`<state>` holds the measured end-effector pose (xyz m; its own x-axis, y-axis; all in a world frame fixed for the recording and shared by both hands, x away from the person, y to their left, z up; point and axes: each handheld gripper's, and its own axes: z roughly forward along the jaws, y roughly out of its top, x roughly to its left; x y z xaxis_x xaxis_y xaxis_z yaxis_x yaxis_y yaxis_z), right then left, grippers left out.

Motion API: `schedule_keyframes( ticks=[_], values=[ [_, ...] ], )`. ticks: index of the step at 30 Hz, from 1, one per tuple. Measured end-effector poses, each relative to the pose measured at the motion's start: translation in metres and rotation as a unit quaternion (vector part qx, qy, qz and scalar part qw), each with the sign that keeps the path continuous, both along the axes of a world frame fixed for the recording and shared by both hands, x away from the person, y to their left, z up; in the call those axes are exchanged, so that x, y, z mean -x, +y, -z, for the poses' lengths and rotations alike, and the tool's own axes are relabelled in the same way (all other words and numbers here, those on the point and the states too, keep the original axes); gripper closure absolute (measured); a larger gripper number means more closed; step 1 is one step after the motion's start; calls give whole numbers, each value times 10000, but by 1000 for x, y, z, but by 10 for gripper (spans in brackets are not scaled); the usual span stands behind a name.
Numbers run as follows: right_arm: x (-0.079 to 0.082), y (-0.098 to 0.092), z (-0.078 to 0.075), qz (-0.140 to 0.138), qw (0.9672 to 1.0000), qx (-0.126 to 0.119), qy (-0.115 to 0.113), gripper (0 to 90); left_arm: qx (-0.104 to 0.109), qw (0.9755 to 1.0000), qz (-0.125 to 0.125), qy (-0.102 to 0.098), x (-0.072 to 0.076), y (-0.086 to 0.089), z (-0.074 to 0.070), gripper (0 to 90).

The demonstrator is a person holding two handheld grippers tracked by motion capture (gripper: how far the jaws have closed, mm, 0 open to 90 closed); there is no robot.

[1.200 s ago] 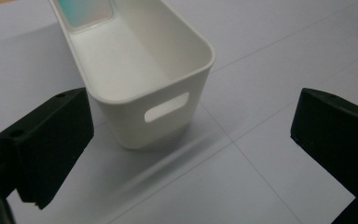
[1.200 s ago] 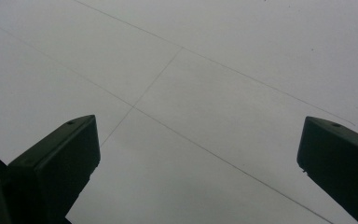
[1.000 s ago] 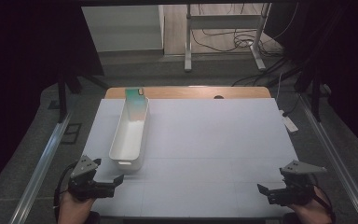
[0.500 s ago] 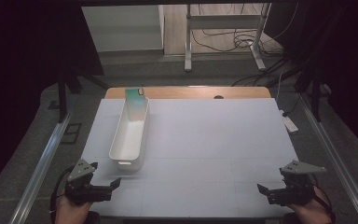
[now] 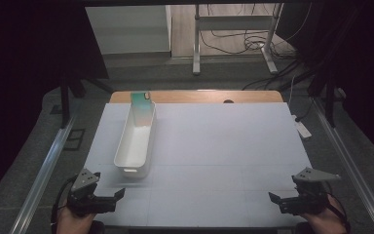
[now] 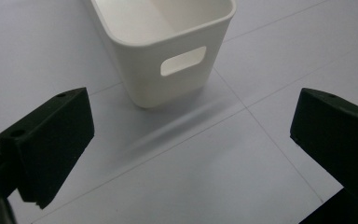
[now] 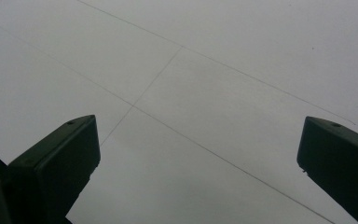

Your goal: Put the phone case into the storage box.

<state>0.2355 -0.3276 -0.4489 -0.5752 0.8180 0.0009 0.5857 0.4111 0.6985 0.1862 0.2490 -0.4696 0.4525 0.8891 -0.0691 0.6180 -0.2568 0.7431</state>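
Pulling back toward the near left corner of the table, our left gripper (image 5: 108,198) now sits lower and farther from the white bin (image 5: 137,139) than it did a second ago, when its tips lay just beside the bin's near end. We judge that as a release or a retreat rather than an approach: whatever we do with the bin, this hand is not on it at present. Its jaws stand spread wide and hold nothing; in the left gripper view (image 6: 191,140) they frame bare table, with the bin's short end and its handle slot (image 6: 182,60) ahead and apart from both pads.

Our right gripper (image 5: 282,201) has not moved over the same second. It rests near the near right corner, jaws likewise spread and empty, pointing inward along the near edge; the right gripper view (image 7: 196,154) looks down on plain white tabletop with thin seam lines.

Both forearms enter low from the near edge, hands level, grippers aimed toward each other.

The bin lies lengthwise on the left half of the table (image 5: 224,146), running toward the far edge, where a small green item (image 5: 141,97) stands at its far end.
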Motion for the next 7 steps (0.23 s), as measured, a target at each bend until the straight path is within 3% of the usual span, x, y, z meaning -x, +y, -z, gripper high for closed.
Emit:
schedule_keyframes(
  ticks=[7],
  values=[
    [0,0,0,-13,10000,3,-8,0,-71,10000,-12,63,-2,-2,1,14]
  ],
)
